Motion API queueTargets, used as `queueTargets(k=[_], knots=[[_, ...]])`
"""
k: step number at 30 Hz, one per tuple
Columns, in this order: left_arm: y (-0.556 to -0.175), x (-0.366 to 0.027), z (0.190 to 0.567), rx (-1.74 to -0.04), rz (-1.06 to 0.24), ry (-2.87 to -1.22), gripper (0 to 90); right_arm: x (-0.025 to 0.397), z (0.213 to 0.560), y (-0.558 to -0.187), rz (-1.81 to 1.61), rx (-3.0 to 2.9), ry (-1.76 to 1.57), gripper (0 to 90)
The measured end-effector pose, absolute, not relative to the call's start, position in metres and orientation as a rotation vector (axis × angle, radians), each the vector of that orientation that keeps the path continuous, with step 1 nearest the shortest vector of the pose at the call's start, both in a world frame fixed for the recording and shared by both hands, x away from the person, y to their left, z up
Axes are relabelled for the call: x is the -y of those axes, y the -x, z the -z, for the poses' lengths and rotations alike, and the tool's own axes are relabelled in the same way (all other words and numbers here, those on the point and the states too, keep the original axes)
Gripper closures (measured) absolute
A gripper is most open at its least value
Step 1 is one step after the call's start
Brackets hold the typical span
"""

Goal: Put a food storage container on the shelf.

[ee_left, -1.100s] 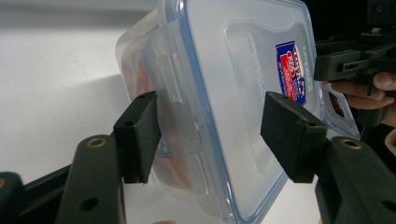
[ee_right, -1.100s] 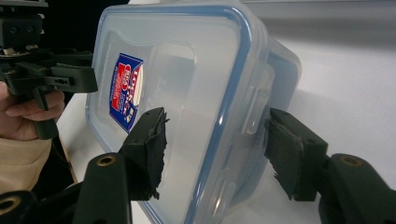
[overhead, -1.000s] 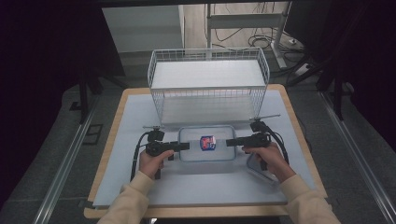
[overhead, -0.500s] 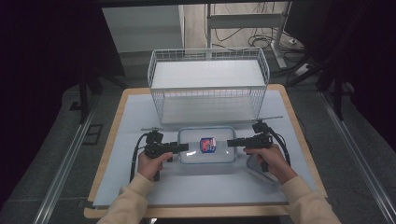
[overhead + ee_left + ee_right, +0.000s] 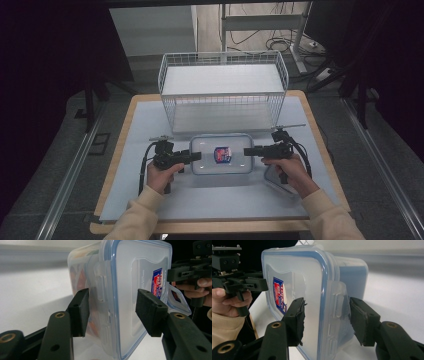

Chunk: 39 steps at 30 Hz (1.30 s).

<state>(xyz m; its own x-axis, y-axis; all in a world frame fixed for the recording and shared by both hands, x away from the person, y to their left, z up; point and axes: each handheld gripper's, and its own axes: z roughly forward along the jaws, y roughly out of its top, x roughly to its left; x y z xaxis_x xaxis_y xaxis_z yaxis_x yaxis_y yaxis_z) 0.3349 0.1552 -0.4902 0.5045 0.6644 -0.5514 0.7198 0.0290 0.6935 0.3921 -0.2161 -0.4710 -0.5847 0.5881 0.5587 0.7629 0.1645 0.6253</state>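
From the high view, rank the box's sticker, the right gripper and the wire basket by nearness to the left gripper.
1. Sticker, mid-lid on the box, just right of the left gripper.
2. Right gripper, at the box's opposite end.
3. Wire basket, behind the box at the table's far side.

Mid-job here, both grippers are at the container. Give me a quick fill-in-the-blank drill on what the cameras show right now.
1. The left gripper and right gripper each straddle a side latch of the clear plastic ____.
2. The rim of the container's lid is coloured ____.
3. Behind the container stands a white wire ____.
4. In its own view, the left gripper's pads stand ____, a gap on each side of the latch.

Missing words: container; blue; basket; open
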Motion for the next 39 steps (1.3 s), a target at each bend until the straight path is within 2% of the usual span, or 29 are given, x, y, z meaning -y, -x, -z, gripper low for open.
queueTargets(k=[39], knots=[[-0.355,-0.153,0.404,-1.05,-0.061,-1.657,47.8,0.225,0.386,-0.401,1.639,2.295,1.241,48.1]])
